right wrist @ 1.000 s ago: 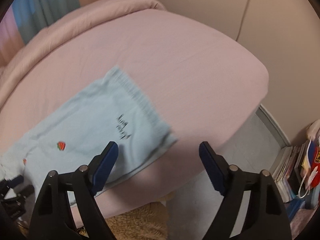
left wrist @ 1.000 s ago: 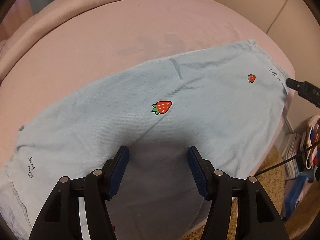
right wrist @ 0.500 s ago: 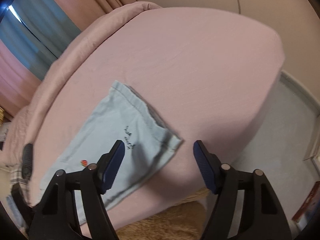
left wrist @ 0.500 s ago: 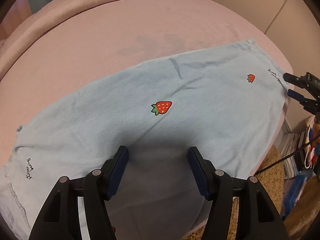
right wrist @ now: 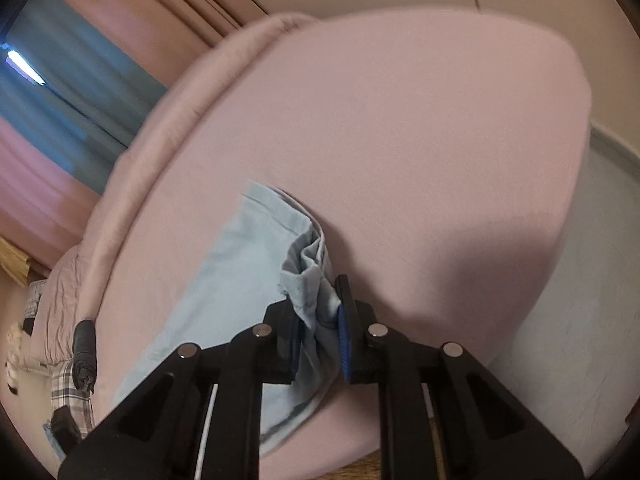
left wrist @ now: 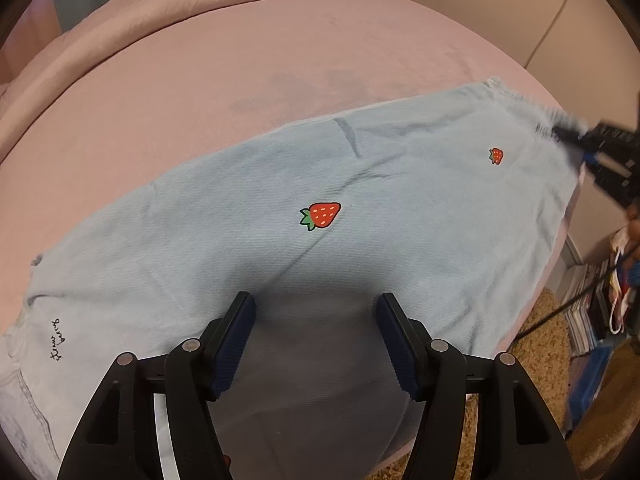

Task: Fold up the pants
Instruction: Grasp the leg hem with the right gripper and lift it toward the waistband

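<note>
Two claws: right claw [right wrist: 318, 328] clamps bunched hem of pants [left wrist: 320, 248] on bed [left wrist: 240, 92]; left claw [left wrist: 316, 340] gaping, mid-leg. Lift hem high, carry left, keep edges aligned.

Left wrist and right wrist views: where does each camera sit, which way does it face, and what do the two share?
Left wrist: on the left gripper, facing along its spread fingers over the light-blue strawberry-print pants on the pink bed; the right gripper is blurred at right.
Right wrist: on the right gripper, facing across the bed toward curtains; its fingers pinch the pants' bunched end.
Shared: pants, bed, right gripper.
</note>
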### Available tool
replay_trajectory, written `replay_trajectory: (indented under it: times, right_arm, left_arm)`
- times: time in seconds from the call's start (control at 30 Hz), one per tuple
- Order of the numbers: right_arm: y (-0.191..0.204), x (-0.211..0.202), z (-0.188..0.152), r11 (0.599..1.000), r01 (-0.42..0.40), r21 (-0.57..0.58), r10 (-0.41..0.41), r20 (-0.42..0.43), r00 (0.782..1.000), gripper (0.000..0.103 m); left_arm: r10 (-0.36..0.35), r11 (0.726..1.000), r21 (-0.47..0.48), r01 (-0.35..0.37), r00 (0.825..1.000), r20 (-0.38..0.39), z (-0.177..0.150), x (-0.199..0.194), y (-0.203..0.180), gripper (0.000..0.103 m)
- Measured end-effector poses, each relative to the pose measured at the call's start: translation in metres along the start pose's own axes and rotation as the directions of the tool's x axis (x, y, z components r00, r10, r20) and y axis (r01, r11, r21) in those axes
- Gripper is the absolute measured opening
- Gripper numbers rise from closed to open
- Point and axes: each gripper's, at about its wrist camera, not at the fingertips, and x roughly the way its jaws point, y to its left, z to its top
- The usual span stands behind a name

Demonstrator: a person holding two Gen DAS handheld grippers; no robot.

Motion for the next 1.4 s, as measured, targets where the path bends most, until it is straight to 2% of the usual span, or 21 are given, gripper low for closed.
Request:
replay_trajectory:
  times: [0.07, 0.13, 0.27, 0.33, 0.37, 0.5, 0.57, 0.63, 0.7, 0.77, 0.83, 0.9, 1.0, 1.1, 1.2, 1.27, 1.3, 1.33, 1.37, 1.4]
  right_arm:
    - [0.032, -0.012, 0.001, 0.995, -0.048, -0.082, 0.050, 0.024, 0.998, 0.015]
    - [0.072, -0.025, -0.008, 0.973, -0.124, -0.193, 0.130, 0.016, 0.991, 0.015]
    - [0.141, -0.028, -0.043, 0.895, -0.282, -0.347, 0.270, -0.083, 0.959, 0.015]
    - [0.160, -0.020, -0.062, 0.864, -0.349, -0.363, 0.314, -0.153, 0.937, 0.015]
    - [0.168, -0.013, -0.073, 0.855, -0.372, -0.360, 0.325, -0.186, 0.927, 0.015]
    - [0.176, 0.008, -0.103, 0.841, -0.393, -0.373, 0.305, -0.273, 0.912, 0.015]
    - [0.177, 0.013, -0.116, 0.835, -0.421, -0.354, 0.318, -0.313, 0.895, 0.015]
    - [0.183, 0.014, -0.127, 0.817, -0.457, -0.352, 0.342, -0.344, 0.875, 0.015]
    - [0.188, 0.011, -0.138, 0.804, -0.459, -0.379, 0.330, -0.357, 0.874, 0.015]
    - [0.194, 0.014, -0.145, 0.806, -0.415, -0.423, 0.285, -0.336, 0.897, 0.015]
    - [0.193, 0.018, -0.146, 0.818, -0.402, -0.412, 0.271, -0.341, 0.900, 0.015]
    - [0.187, 0.017, -0.142, 0.828, -0.412, -0.381, 0.285, -0.347, 0.893, 0.015]
    - [0.184, 0.015, -0.143, 0.824, -0.402, -0.399, 0.274, -0.341, 0.899, 0.015]
    - [0.179, 0.017, -0.145, 0.826, -0.404, -0.392, 0.268, -0.358, 0.894, 0.015]
    - [0.189, 0.018, -0.153, 0.805, -0.438, -0.401, 0.290, -0.378, 0.879, 0.015]
    - [0.194, 0.019, -0.160, 0.790, -0.451, -0.414, 0.296, -0.386, 0.873, 0.015]
    - [0.199, 0.019, -0.164, 0.786, -0.445, -0.429, 0.289, -0.382, 0.878, 0.015]
    - [0.201, 0.020, -0.166, 0.783, -0.440, -0.440, 0.280, -0.381, 0.881, 0.015]
    - [0.203, 0.020, -0.167, 0.784, -0.437, -0.441, 0.275, -0.385, 0.881, 0.015]
    - [0.205, 0.021, -0.169, 0.787, -0.439, -0.433, 0.275, -0.390, 0.878, 0.015]
  left_arm:
    - [0.004, 1.000, 0.000, -0.004, 1.000, 0.002, 0.000, 0.000, -0.001, 0.063]
    - [0.003, 1.000, -0.002, -0.003, 1.000, 0.008, 0.000, -0.001, -0.001, 0.062]
    - [-0.042, 0.999, -0.009, 0.043, 0.999, 0.002, 0.001, -0.005, 0.005, 0.063]
    - [-0.067, 0.997, -0.038, 0.066, 0.998, -0.014, 0.003, -0.012, 0.014, 0.062]
    - [-0.105, 0.992, -0.078, 0.103, 0.994, -0.017, 0.005, -0.019, 0.023, 0.062]
    - [-0.211, 0.959, -0.185, 0.215, 0.977, 0.040, 0.014, -0.047, 0.057, 0.062]
    - [-0.261, 0.941, -0.212, 0.264, 0.964, 0.043, 0.022, -0.052, 0.068, 0.062]
    - [-0.269, 0.937, -0.221, 0.270, 0.962, 0.035, 0.028, -0.052, 0.070, 0.062]
    - [-0.269, 0.940, -0.212, 0.266, 0.963, 0.014, 0.037, -0.048, 0.065, 0.062]
    - [-0.253, 0.947, -0.212, 0.242, 0.967, -0.027, 0.043, -0.040, 0.060, 0.062]
    - [-0.268, 0.940, -0.230, 0.251, 0.962, -0.044, 0.046, -0.037, 0.061, 0.062]
    - [-0.292, 0.930, -0.243, 0.276, 0.956, -0.032, 0.044, -0.042, 0.067, 0.062]
    - [-0.324, 0.909, -0.273, 0.315, 0.946, 0.010, 0.042, -0.058, 0.079, 0.062]
    - [-0.351, 0.887, -0.302, 0.350, 0.935, 0.054, 0.047, -0.068, 0.089, 0.062]
    - [-0.305, 0.924, -0.249, 0.290, 0.952, -0.022, 0.053, -0.054, 0.071, 0.062]
    - [-0.290, 0.939, -0.216, 0.268, 0.954, -0.078, 0.054, -0.039, 0.058, 0.062]
    - [-0.280, 0.941, -0.220, 0.257, 0.957, -0.081, 0.055, -0.035, 0.057, 0.062]
    - [-0.272, 0.939, -0.238, 0.249, 0.959, -0.072, 0.056, -0.035, 0.060, 0.057]
    - [-0.270, 0.933, -0.260, 0.248, 0.961, -0.053, 0.056, -0.037, 0.064, 0.028]
    - [-0.244, 0.938, -0.265, 0.224, 0.969, -0.043, 0.057, -0.040, 0.069, 0.006]
